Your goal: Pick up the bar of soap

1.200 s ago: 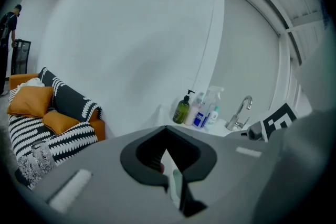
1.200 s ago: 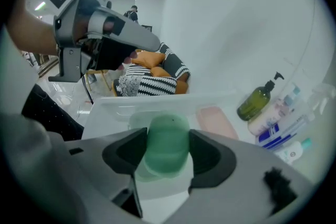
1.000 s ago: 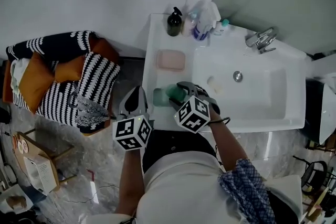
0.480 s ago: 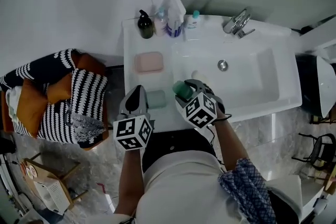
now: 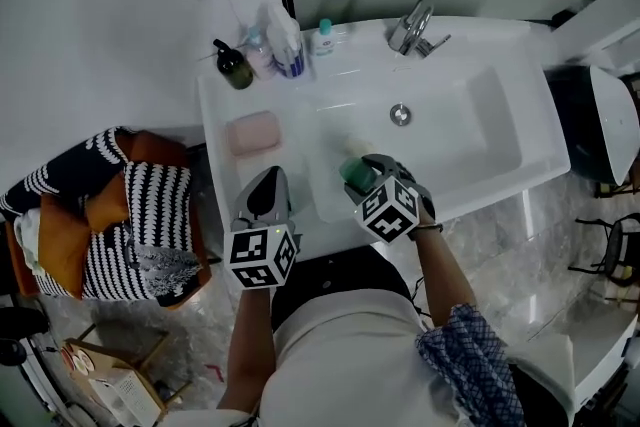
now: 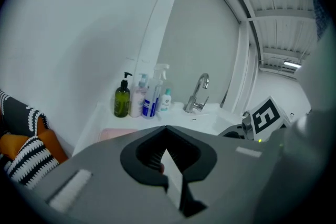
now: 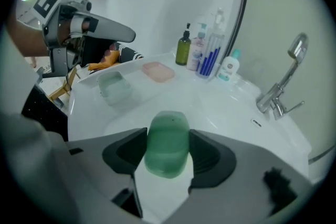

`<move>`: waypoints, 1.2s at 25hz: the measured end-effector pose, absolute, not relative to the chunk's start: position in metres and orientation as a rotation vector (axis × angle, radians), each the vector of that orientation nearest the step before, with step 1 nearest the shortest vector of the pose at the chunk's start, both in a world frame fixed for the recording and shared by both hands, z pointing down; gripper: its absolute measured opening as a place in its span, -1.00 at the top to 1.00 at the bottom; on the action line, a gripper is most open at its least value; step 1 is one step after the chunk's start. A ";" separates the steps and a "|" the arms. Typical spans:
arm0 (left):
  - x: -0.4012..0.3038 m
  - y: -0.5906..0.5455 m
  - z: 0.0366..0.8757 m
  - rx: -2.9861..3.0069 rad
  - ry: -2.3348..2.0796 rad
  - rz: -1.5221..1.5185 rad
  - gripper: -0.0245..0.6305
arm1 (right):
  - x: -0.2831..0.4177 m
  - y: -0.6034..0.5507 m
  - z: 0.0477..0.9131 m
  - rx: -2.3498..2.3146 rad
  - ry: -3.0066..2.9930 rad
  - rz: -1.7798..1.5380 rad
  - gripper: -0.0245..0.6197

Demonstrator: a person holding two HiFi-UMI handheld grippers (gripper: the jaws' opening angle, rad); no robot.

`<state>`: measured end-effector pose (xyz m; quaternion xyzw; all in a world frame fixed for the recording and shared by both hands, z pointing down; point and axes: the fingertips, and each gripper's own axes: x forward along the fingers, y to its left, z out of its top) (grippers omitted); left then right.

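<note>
Green bar of soap [image 7: 168, 131] sits squeezed between the dark pads [image 7: 123, 153] of the right gripper [image 7: 169, 148]. The jaws bear on both its long sides and its rounded end sticks out past them. Left gripper [image 6: 167, 153] has its jaws together with nothing between them, parked over the counter edge.

Head view: the soap [image 5: 351, 172] is in the air over the near-left part of the white basin [image 5: 520, 130], apart from its floor as far as I can tell. A pale green soap dish [image 7: 114, 86] sits empty on the counter, the pink pad [image 5: 252, 132] beyond it, the tap [image 5: 413, 27] well away.

Step, as I read it: grasp made, lift under way, so the pick is nearly complete. Next move wants steady squeeze and a slow raise. It looks slick and could squirt forward.
</note>
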<state>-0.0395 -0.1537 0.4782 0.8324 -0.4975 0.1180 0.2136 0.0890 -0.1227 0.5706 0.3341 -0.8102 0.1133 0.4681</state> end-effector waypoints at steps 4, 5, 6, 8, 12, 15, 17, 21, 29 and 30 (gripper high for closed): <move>-0.019 -0.160 0.482 2.336 -1.328 0.356 0.90 | 0.114 -0.127 0.579 0.866 -1.961 0.331 0.15; -0.014 -0.161 0.483 2.340 -1.317 0.363 0.90 | 0.121 -0.129 0.582 0.878 -1.955 0.345 0.15; -0.011 -0.162 0.484 2.343 -1.307 0.369 0.90 | 0.127 -0.130 0.584 0.890 -1.949 0.359 0.15; -0.004 -0.163 0.486 2.348 -1.287 0.381 0.90 | 0.139 -0.134 0.588 0.914 -1.936 0.381 0.15; 0.005 -0.164 0.491 2.352 -1.265 0.412 0.90 | 0.164 -0.145 0.599 0.970 -1.903 0.446 0.15; 0.006 -0.169 0.495 2.357 -1.263 0.461 0.90 | 0.181 -0.156 0.612 1.017 -1.880 0.534 0.15; 0.004 -0.173 0.499 2.339 -1.261 0.473 0.90 | 0.191 -0.161 0.622 1.034 -1.866 0.582 0.15; 0.004 -0.180 0.505 2.305 -1.255 0.474 0.90 | 0.205 -0.168 0.642 1.066 -1.834 0.684 0.15; 0.015 -0.194 0.511 2.288 -1.209 0.466 0.90 | 0.225 -0.178 0.672 1.133 -1.774 0.893 0.15; 0.016 -0.195 0.511 2.287 -1.203 0.466 0.90 | 0.227 -0.180 0.675 1.149 -1.763 0.912 0.15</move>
